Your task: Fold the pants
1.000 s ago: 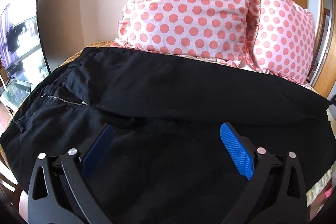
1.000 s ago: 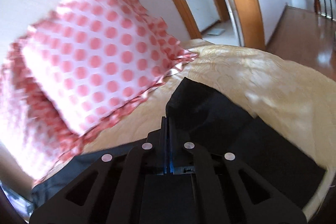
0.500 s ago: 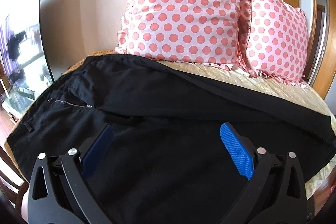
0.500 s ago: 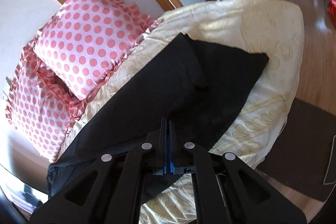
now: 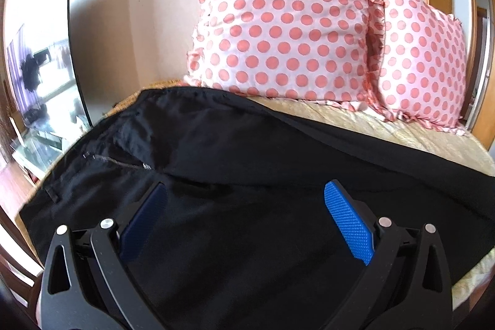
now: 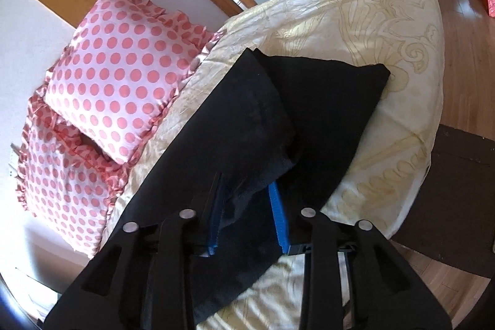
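Black pants (image 5: 247,163) lie along the cream bedspread, one leg laid over the other, waistband and zip (image 5: 120,161) at the left. My left gripper (image 5: 244,194) is open and empty, hovering over the thigh area. In the right wrist view the leg ends (image 6: 309,101) lie on the bed, the upper leg offset from the lower one. My right gripper (image 6: 247,190) is open, its blue pads either side of a fold of the upper leg, just above the cloth.
Two pink polka-dot pillows (image 5: 278,27) (image 6: 123,67) lean against the wall behind the pants. The cream bedspread (image 6: 386,30) extends past the leg ends. A dark cabinet (image 6: 448,190) and wooden floor lie beyond the bed's edge. A TV screen (image 5: 40,76) stands at the left.
My right gripper was shut on the leg cloth, carried it across over the other leg, and has now opened and let go. The left gripper stayed open and pulled back slightly.
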Demonstrator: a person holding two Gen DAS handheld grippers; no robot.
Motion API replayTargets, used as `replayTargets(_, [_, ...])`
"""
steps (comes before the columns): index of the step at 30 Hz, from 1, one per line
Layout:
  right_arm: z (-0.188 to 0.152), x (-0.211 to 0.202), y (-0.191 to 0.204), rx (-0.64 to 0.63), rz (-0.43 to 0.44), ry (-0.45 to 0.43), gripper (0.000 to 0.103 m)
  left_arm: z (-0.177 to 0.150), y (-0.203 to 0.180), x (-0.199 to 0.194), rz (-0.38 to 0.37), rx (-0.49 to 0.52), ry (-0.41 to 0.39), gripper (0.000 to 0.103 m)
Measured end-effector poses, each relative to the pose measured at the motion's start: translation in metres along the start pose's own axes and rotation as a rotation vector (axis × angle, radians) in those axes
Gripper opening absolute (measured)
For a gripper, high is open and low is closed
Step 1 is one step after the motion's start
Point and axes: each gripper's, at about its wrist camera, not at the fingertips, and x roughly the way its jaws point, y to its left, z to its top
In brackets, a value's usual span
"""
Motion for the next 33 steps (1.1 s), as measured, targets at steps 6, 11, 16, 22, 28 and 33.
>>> replayTargets(6, [0.008, -0.014, -0.006, -0.002, 0.026, -0.088, 0.003, 0.025, 0.025, 0.019, 0.032, 0.012, -0.025, 0.101])
replayTargets(11, [0.011, -0.012, -0.008, -0.017, -0.009, -0.098, 0.003, 0.065, 0.062, 0.063, -0.046, -0.065, 0.032, 0.101])
replayTargets(16, [0.009, 0.002, -0.016, -0.010, -0.033, -0.060, 0.003, 0.113, 0.087, 0.149, -0.034, -0.213, 0.207, 0.101])
replayTargets(22, [0.010, 0.002, -0.015, -0.045, -0.042, -0.049, 0.003, 0.144, 0.106, 0.261, -0.006, -0.340, 0.442, 0.077])
replayTargets(28, [0.011, 0.006, -0.002, -0.121, -0.083, -0.059, 0.004, 0.140, 0.122, 0.297, 0.020, -0.463, 0.509, 0.060])
replayTargets(33, [0.017, 0.005, 0.004, -0.148, -0.072, -0.081, 0.004, 0.137, 0.143, 0.281, -0.075, -0.575, 0.425, 0.010])
